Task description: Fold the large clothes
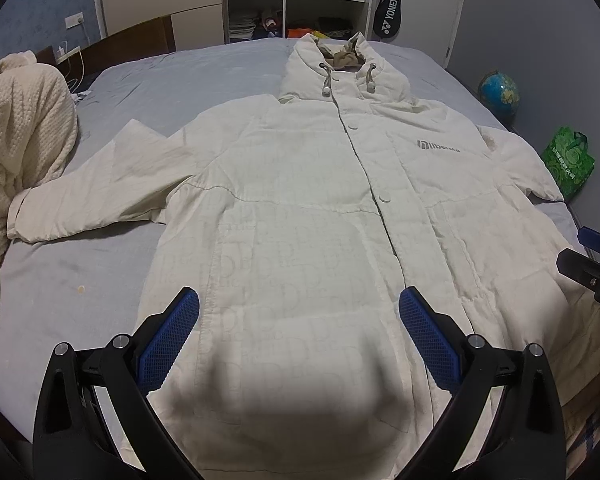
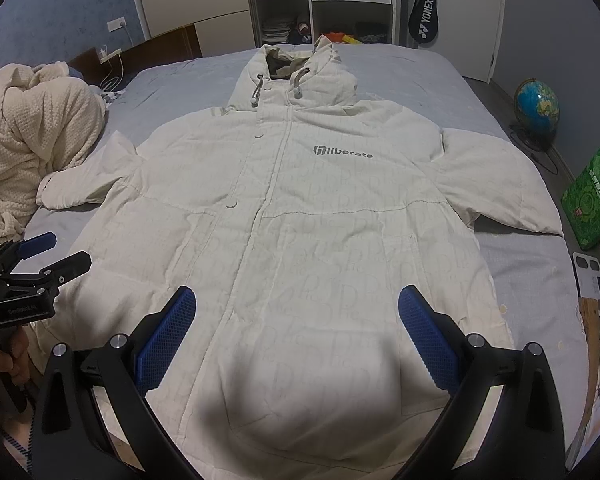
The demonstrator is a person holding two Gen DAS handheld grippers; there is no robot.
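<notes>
A large cream hooded jacket lies spread flat, front up, on the grey bed, hood at the far end and both sleeves out to the sides. It also shows in the right wrist view, with a "liberate" logo on the chest. My left gripper is open and empty, held above the jacket's lower hem area. My right gripper is open and empty, above the lower right part of the jacket. The left gripper shows at the left edge of the right wrist view; the right gripper shows at the right edge of the left wrist view.
A cream knitted blanket is heaped on the bed's left side. A wardrobe with open shelves stands behind the bed. A globe, a green bag and a white scale are on the floor at right.
</notes>
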